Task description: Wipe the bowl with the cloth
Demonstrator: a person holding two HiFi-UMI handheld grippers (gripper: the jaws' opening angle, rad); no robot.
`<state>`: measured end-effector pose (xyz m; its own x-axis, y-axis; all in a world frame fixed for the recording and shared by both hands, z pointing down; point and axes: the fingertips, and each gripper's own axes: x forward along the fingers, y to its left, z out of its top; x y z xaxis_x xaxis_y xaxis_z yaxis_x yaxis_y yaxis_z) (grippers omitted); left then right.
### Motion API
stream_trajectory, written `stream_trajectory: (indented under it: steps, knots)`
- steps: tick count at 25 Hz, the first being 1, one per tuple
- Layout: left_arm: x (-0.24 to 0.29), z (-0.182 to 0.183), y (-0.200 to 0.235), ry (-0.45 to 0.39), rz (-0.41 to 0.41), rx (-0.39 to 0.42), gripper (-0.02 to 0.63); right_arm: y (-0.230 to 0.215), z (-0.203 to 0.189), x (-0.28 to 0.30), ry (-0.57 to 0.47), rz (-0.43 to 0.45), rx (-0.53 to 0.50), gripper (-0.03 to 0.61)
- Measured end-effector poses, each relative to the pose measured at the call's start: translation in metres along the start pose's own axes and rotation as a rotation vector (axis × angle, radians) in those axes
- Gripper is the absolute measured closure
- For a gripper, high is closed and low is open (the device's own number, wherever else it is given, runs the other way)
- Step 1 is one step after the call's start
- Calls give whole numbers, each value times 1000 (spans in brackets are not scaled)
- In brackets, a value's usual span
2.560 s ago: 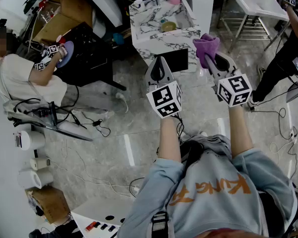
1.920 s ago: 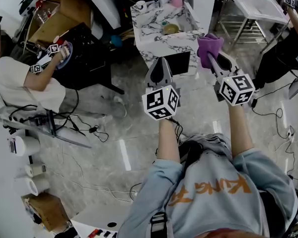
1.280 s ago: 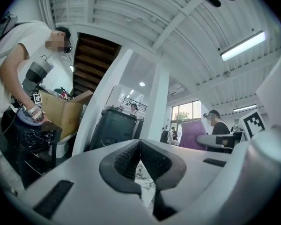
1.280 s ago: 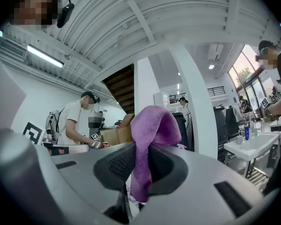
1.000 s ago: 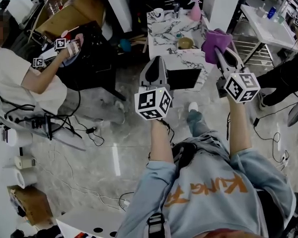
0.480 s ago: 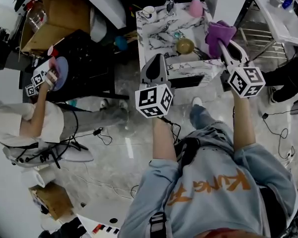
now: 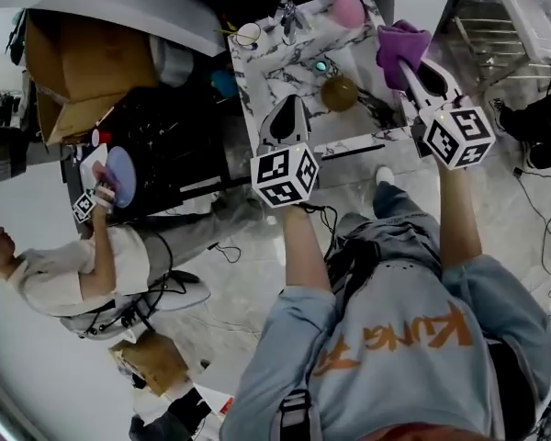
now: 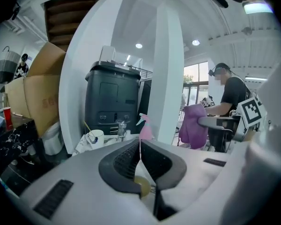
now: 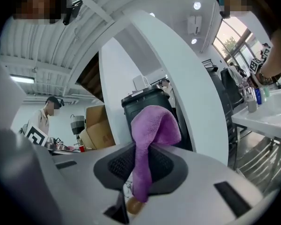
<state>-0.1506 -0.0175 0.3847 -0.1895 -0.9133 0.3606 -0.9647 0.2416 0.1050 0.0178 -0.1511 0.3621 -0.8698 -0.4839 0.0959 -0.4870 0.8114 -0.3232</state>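
An olive-brown bowl [image 7: 339, 92] stands on the marble-topped table [image 7: 274, 70]. My left gripper [image 7: 288, 107] hovers over the table's near part, left of the bowl, shut and empty. In the left gripper view its jaws [image 8: 140, 144] meet, and the bowl [image 8: 142, 185] peeks out yellowish below them. My right gripper [image 7: 407, 65] is at the table's right edge, shut on a purple cloth [image 7: 399, 42] that bunches above its tips. The cloth [image 9: 149, 137] hangs between the right gripper's [image 9: 139, 170] jaws, with the bowl [image 9: 134, 205] just below.
On the table's far end stand a pink spray bottle [image 7: 345, 7], a white cup [image 7: 248, 34] and a small tap [image 7: 287, 13]. Left of it are a black bin, a cardboard box [image 7: 69, 62] and a seated person [image 7: 69, 269] at a black desk.
The person has walked up to the marble table, which now lies under both grippers. The bowl has come close to the tips. The cloth stays held in the right gripper.
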Motion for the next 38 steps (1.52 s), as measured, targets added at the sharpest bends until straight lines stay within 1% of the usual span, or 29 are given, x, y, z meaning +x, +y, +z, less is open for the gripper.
stream_trajectory:
  steps: [4,8,11,14,20,21,23,24,27,29,34,38]
  knots:
    - [27,-7,2,77,-18,6,591,-22,-5,7,9,-13,39,505]
    - [54,-24,1,173,-46,51,589,-38,-8,15,9,-26,57,505]
    - [73,-43,2,256,-78,79,589,-44,-14,21,25,-32,52,505]
    - [91,-63,6,343,-114,86,589,-47,-19,29,45,-46,52,505]
    - [126,-117,20,555,-179,127,588,-49,-37,50,114,-82,46,505]
    - [130,-125,22,580,-195,133,576,-46,-40,54,124,-82,42,505]
    - [139,-142,25,630,-233,139,469,-40,-46,62,137,-82,38,505]
    - [144,-151,26,656,-248,145,456,-38,-48,65,142,-85,36,505]
    - [155,-175,33,723,-273,176,454,-32,-54,71,160,-99,23,504]
    - [161,-191,37,767,-288,184,454,-28,-58,73,175,-106,14,503]
    - [172,-227,45,873,-328,170,454,-22,-68,80,206,-123,6,505]
    - [175,-250,48,940,-341,138,454,-15,-72,83,227,-125,-7,505]
